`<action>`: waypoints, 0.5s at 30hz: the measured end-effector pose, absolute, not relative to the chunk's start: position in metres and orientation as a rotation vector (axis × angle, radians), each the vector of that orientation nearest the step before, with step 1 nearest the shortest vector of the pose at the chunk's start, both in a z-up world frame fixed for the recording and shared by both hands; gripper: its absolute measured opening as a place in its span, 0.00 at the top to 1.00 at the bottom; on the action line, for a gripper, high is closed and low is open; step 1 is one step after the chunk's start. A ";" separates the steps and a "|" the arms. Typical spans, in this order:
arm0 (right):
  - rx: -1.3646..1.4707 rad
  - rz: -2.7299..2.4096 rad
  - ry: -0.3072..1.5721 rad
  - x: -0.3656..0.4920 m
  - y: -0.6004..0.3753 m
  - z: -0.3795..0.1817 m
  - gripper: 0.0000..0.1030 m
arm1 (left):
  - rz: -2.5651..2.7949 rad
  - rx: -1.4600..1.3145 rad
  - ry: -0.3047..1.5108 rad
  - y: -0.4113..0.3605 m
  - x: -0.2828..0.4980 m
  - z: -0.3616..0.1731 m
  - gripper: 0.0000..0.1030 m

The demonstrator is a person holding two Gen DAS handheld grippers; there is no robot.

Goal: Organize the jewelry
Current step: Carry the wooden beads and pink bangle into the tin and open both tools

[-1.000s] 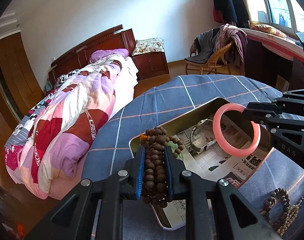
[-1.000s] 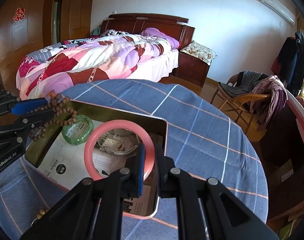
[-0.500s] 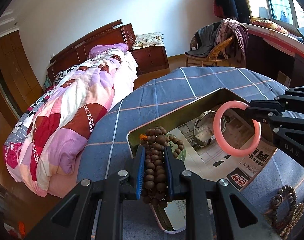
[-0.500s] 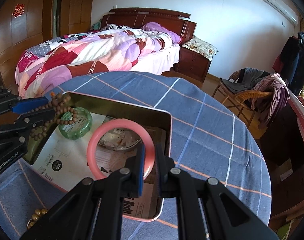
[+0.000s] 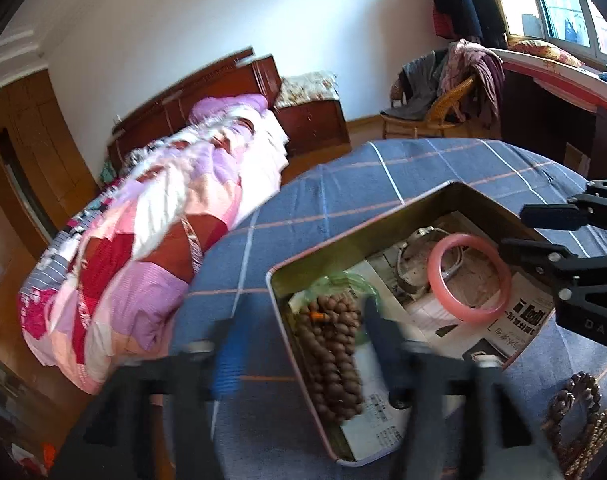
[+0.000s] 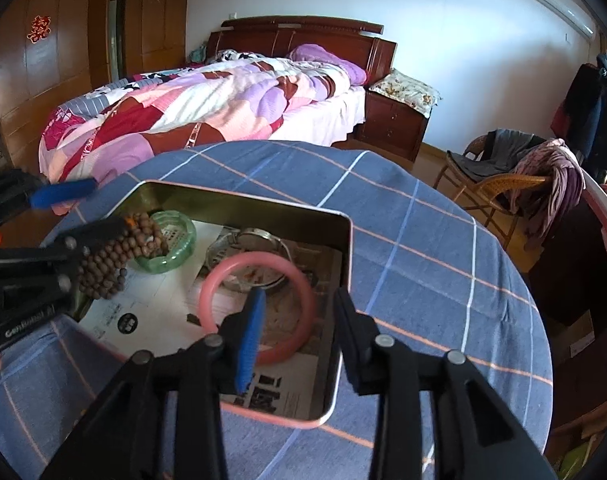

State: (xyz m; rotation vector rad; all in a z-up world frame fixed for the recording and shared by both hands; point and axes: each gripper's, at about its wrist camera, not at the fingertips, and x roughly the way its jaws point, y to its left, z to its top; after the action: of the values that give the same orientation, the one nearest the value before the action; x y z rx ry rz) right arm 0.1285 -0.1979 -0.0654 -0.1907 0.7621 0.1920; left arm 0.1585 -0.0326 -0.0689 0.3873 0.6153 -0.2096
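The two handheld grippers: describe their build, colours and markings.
Both are black, angular, bolted frames with silver screw heads. The right gripper has two flat fingers, the one in clear view faced with a ribbed blue pad; its side reads "DAS". The left gripper, blurred in its own view, has a blue pad too and white "GenRobot.AI" lettering.

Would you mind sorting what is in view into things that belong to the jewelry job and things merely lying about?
Job:
- metal tin
- pink bangle
- brown bead string
- green bangle
- beaded bracelets lying outside the tin
- left gripper and right gripper, jaws just opened

Lying about:
- bed quilt
- wicker chair with clothes
- nightstand
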 end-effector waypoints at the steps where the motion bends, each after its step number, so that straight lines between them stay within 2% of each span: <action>1: -0.193 0.189 0.759 0.126 -0.198 -0.065 0.63 | -0.208 0.384 0.604 -0.031 0.156 -0.067 0.30; 15: -0.167 0.180 0.740 0.091 -0.211 -0.064 0.55 | -0.197 0.302 0.622 -0.007 0.127 -0.068 0.30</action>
State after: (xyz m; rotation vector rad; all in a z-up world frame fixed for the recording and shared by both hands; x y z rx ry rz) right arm 0.0907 -0.2108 -0.0638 -0.1668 0.7398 0.1795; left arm 0.1272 -0.0067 -0.0683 0.3023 0.6225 -0.1972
